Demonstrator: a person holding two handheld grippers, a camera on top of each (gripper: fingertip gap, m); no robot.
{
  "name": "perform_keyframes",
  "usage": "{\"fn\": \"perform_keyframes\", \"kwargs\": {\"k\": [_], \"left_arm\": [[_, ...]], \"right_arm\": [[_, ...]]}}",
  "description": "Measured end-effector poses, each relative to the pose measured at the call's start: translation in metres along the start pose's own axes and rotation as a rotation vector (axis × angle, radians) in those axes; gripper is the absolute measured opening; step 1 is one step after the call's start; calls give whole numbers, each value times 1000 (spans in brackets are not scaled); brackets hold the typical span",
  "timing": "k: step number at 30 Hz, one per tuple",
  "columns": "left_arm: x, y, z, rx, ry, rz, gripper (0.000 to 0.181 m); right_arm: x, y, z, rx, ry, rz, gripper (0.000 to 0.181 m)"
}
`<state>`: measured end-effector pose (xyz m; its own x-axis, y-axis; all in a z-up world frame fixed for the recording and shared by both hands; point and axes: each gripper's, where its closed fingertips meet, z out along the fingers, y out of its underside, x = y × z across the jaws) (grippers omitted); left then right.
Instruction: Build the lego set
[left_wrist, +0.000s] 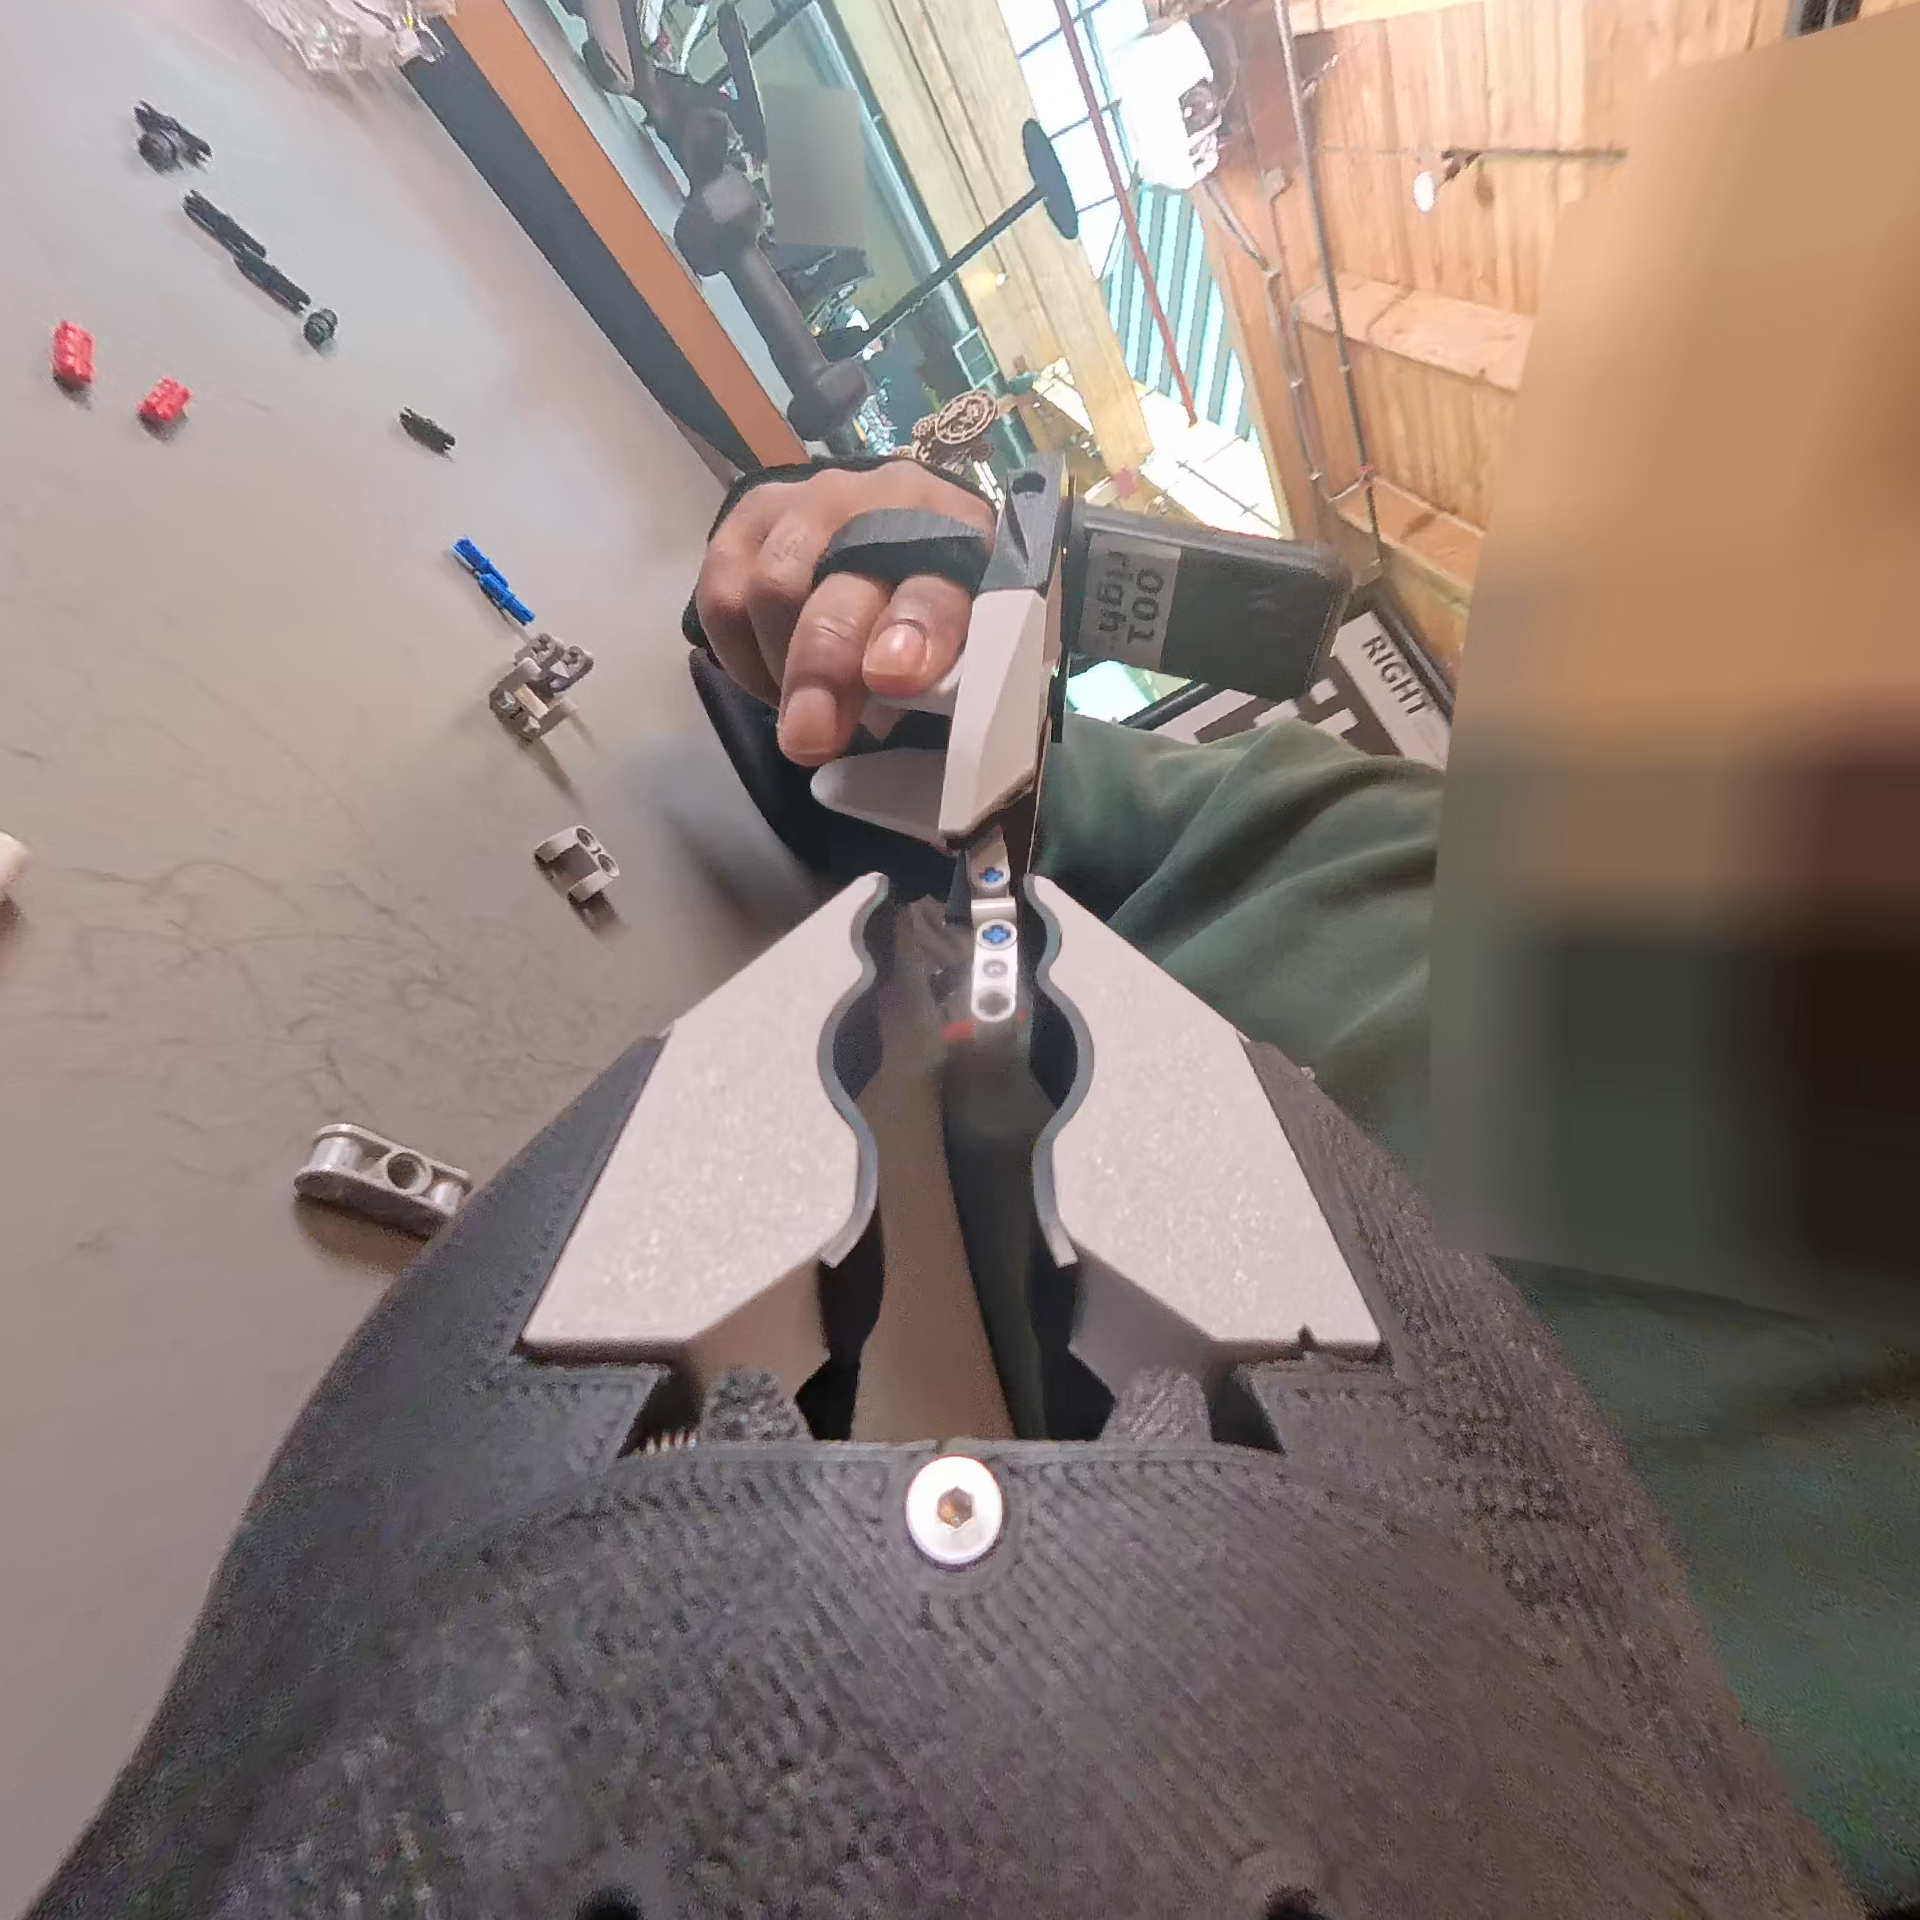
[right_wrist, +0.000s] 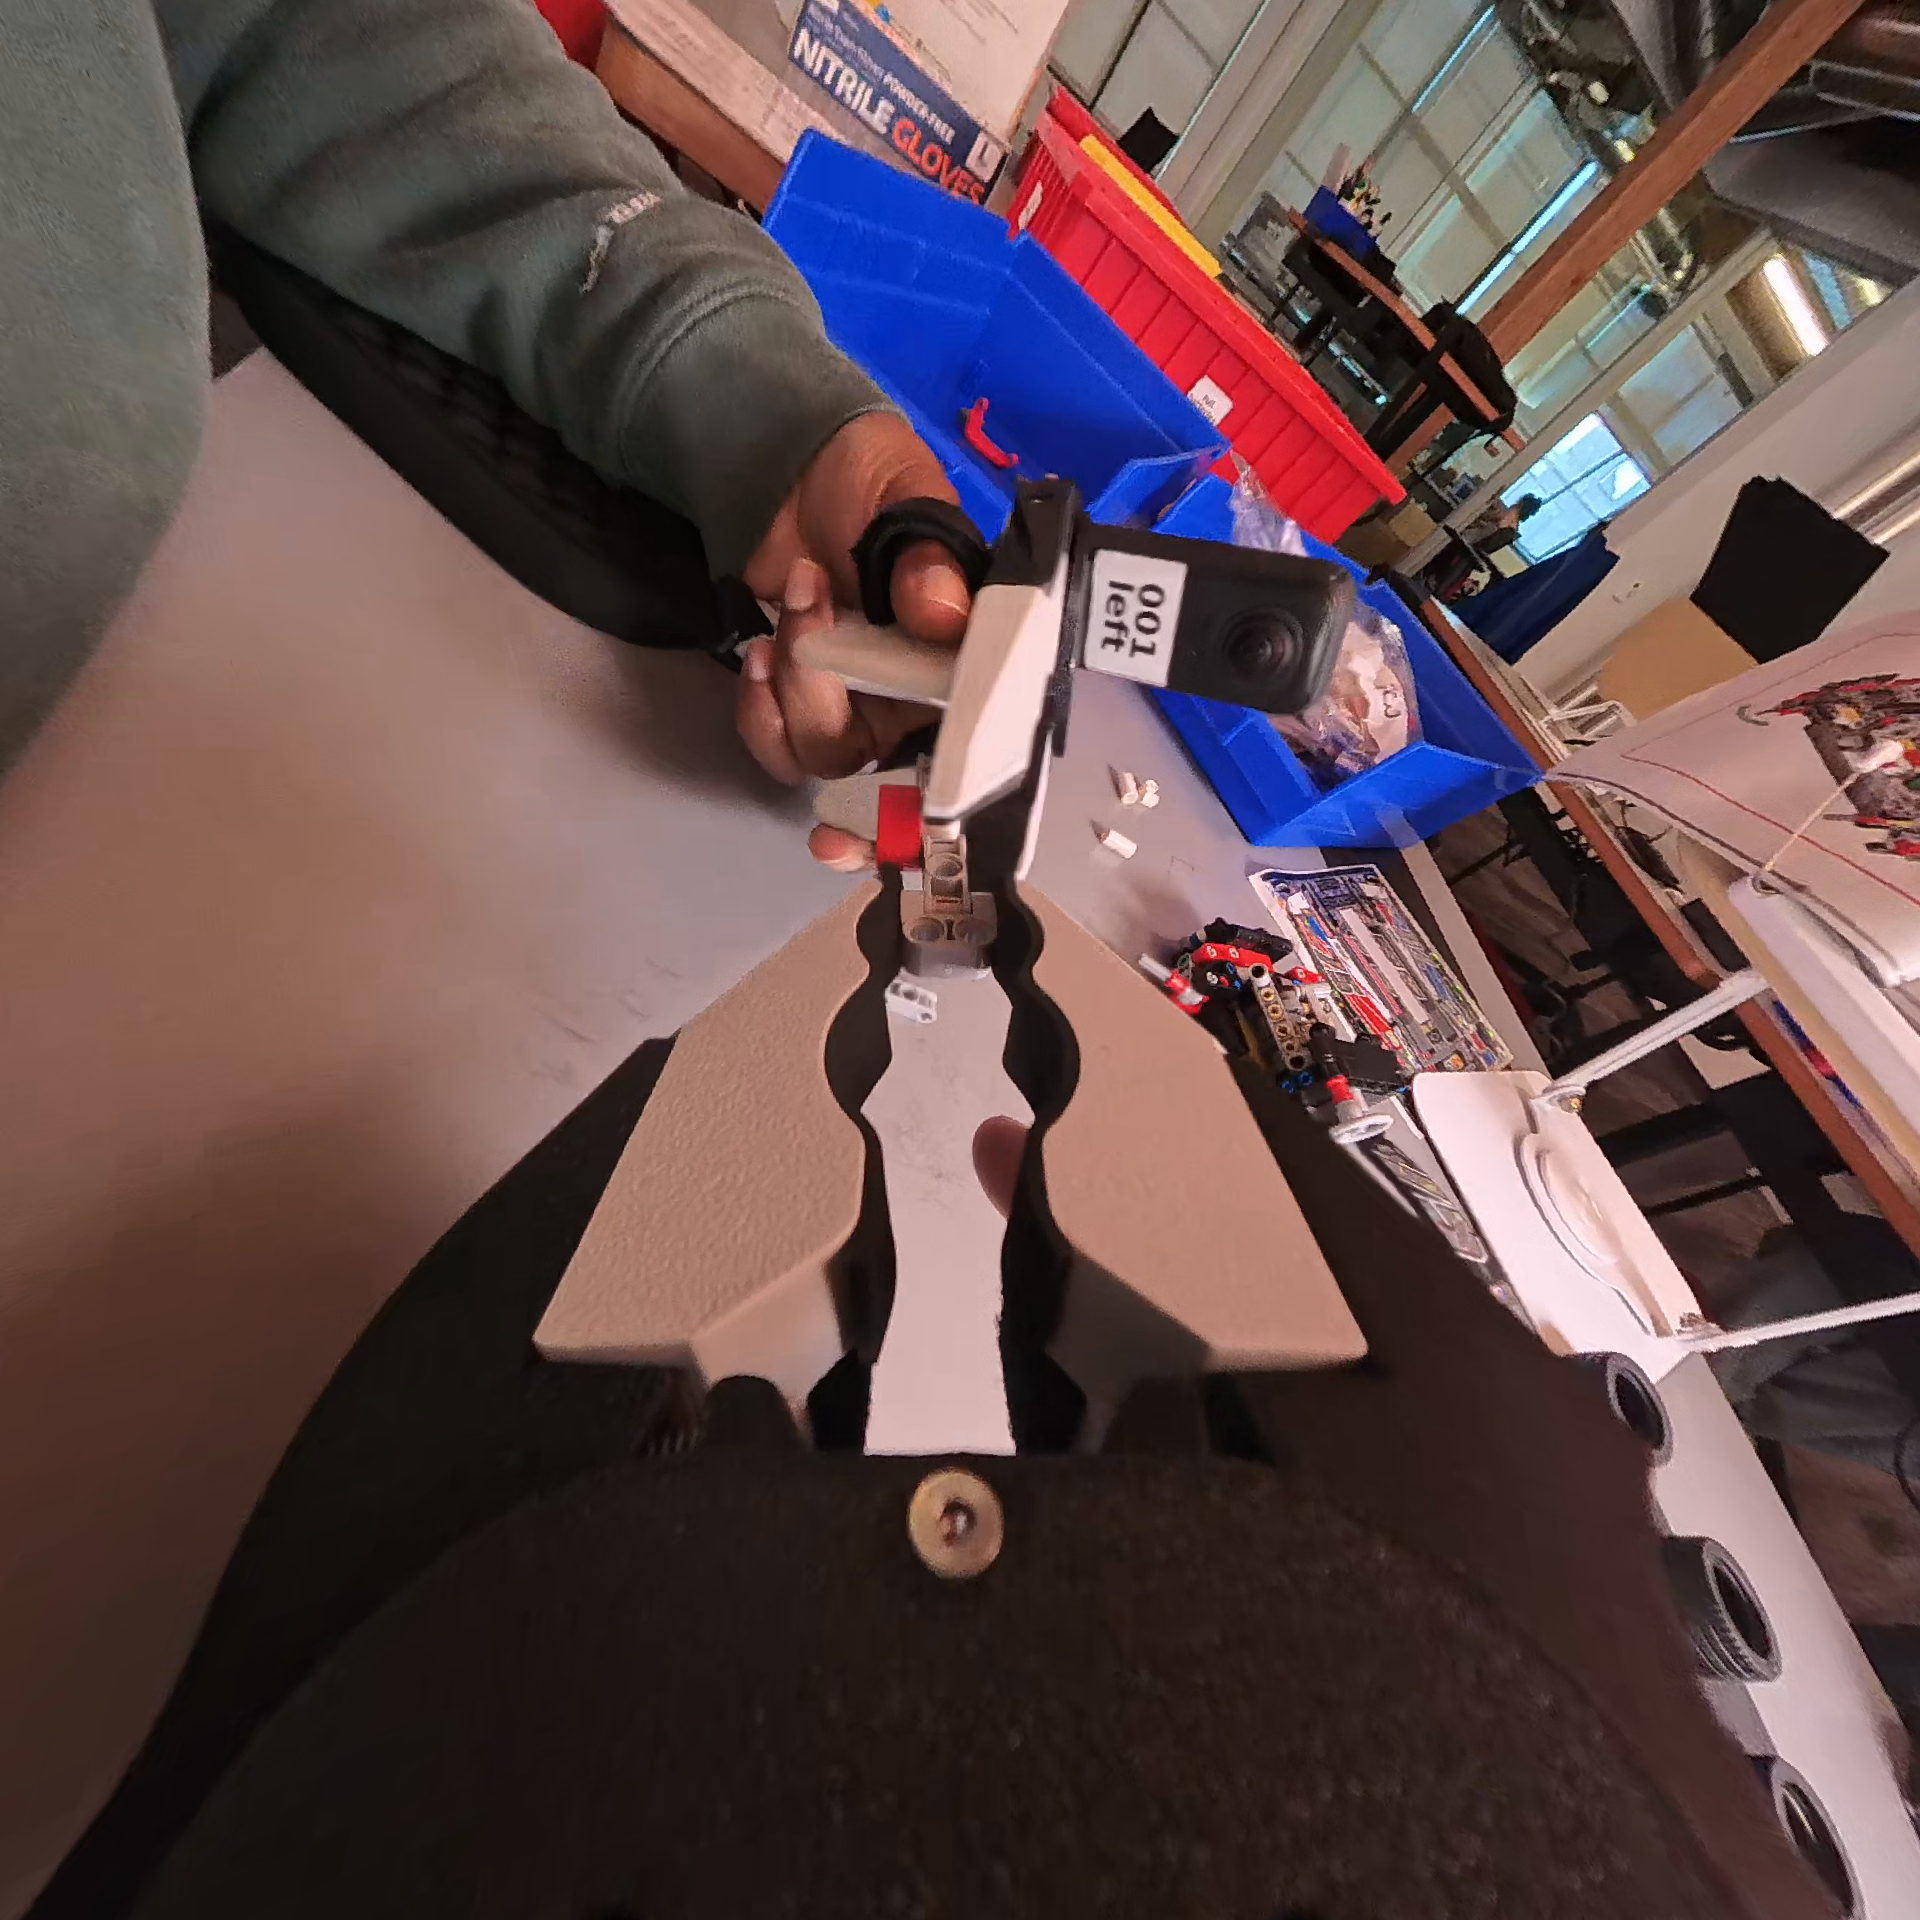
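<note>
A small grey lego assembly (left_wrist: 992, 961) with blue pins and a red part is held in the air between both grippers. My left gripper (left_wrist: 956, 899) is shut on it; in the left wrist view the beam lies against the right finger. My right gripper (right_wrist: 948, 906) is shut on the grey block end (right_wrist: 945, 935) of the same assembly. In the right wrist view the left gripper (right_wrist: 956, 821) comes from above, with a red piece (right_wrist: 898, 826) beside its tips. In the left wrist view the right gripper (left_wrist: 982, 836) pinches the beam's far end.
Loose pieces lie on the grey table (left_wrist: 260, 935): red bricks (left_wrist: 73, 348), black pins (left_wrist: 244, 249), blue pins (left_wrist: 494, 582), grey connectors (left_wrist: 580, 862), a grey beam (left_wrist: 382, 1179). Blue bins (right_wrist: 1039, 343), a partly built model (right_wrist: 1278, 997), an instruction booklet (right_wrist: 1818, 748) and tyres (right_wrist: 1725, 1621) are to the right. The grippers are tip to tip, or close to it.
</note>
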<state>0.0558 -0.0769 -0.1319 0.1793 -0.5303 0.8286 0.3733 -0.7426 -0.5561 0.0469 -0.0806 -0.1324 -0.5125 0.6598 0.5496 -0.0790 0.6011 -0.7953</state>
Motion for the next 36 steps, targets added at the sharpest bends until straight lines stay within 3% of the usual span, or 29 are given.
{"fn": "perform_keyframes", "kwargs": {"k": [4,8,11,15,20,24,28,36], "left_arm": [[8,2,4,-23,-4,88,25],[6,-7,6,-16,-164,401,37],[-1,-12,0,-49,-358,691,35],[1,-10,2,-87,-435,871,22],[8,-6,5,-115,-406,950,15],[15,-5,5,-106,-370,974,15],[17,-5,8,-100,-360,979,15],[21,-10,9,-53,-372,994,15]], "right_arm": [[14,1,-3,14,60,54,16],[21,4,-4,29,69,181,16],[19,0,-6,68,25,279,16],[12,1,-3,67,-9,322,16],[7,-6,-6,123,-52,348,17],[2,-17,-14,188,-127,385,28],[6,-16,-15,191,-92,371,17],[12,-20,-18,209,-66,369,15]]}}
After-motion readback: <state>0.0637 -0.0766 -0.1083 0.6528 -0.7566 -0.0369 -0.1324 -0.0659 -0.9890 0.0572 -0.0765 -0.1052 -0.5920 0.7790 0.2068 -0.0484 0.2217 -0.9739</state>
